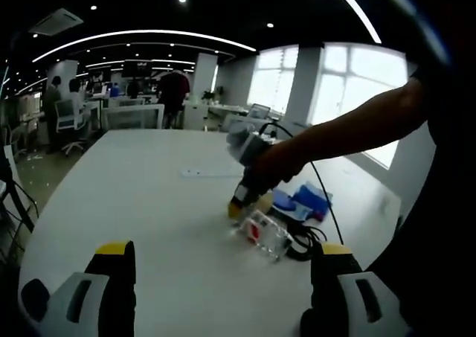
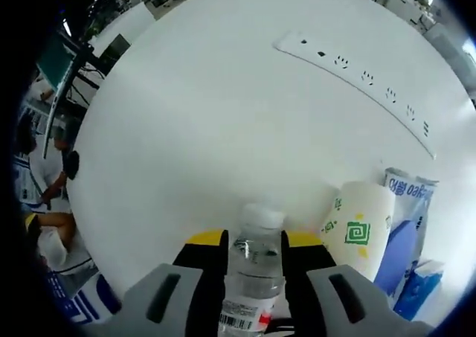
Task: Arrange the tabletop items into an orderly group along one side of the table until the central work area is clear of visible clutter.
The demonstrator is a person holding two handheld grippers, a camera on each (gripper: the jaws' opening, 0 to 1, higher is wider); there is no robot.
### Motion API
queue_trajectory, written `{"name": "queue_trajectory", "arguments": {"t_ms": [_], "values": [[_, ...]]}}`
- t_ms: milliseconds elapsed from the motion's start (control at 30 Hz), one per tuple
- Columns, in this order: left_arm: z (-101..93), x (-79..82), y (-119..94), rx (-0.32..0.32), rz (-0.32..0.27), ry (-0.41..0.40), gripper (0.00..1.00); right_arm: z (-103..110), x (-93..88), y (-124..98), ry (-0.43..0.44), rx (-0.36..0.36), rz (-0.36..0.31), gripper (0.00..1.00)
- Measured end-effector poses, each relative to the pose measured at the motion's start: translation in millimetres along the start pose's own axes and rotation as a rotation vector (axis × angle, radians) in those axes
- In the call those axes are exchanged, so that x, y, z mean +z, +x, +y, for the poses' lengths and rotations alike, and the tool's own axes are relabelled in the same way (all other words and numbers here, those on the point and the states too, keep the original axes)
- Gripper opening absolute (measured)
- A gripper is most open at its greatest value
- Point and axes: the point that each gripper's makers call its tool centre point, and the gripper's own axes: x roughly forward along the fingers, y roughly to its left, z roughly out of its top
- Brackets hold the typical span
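A clear water bottle (image 2: 253, 266) with a white cap and a red-and-white label sits between my right gripper's (image 2: 254, 239) yellow-tipped jaws, which are shut against its sides. In the left gripper view that bottle (image 1: 265, 233) lies low over the white table (image 1: 149, 196), with the right gripper (image 1: 242, 201) at its near end, held by a person's arm reaching in from the right. My left gripper (image 1: 223, 254) hovers over the table's near edge, open, with nothing between its jaws.
A white paper cup (image 2: 358, 229) with green print lies just right of the bottle, touching blue packets (image 2: 407, 225). A long white power strip (image 2: 357, 76) lies further out. A black cable (image 1: 301, 240) coils by the blue packets (image 1: 303, 201). Desks, chairs and people stand beyond.
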Motion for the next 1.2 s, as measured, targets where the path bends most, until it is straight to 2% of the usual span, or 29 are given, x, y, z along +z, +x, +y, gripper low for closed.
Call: {"name": "queue_trajectory", "arguments": {"t_ms": [300,433,633,900,1200], "values": [[-4.7,-0.9,0.7,-0.009,-0.004,-0.005,0.97,0.2,-0.3,6.8,0.04,-0.004,-0.006,0.26],[-4.1,-3.6,-2.4,-0.005,0.001,-0.009,0.97,-0.3,2.1,11.5,0.04,-0.024,-0.033,0.25],[0.8,-7.1,-6.4,0.007,0.012,-0.009,0.97,-2.3,6.8,15.6,0.073,-0.038,-0.078,0.23],[10.3,-11.9,-12.5,0.024,0.0,-0.029,0.97,-3.1,8.2,12.9,0.11,-0.046,-0.1,0.2],[12.2,-12.5,-12.9,0.029,-0.005,-0.034,0.97,5.2,9.9,9.6,0.075,-0.035,-0.117,0.18]]}}
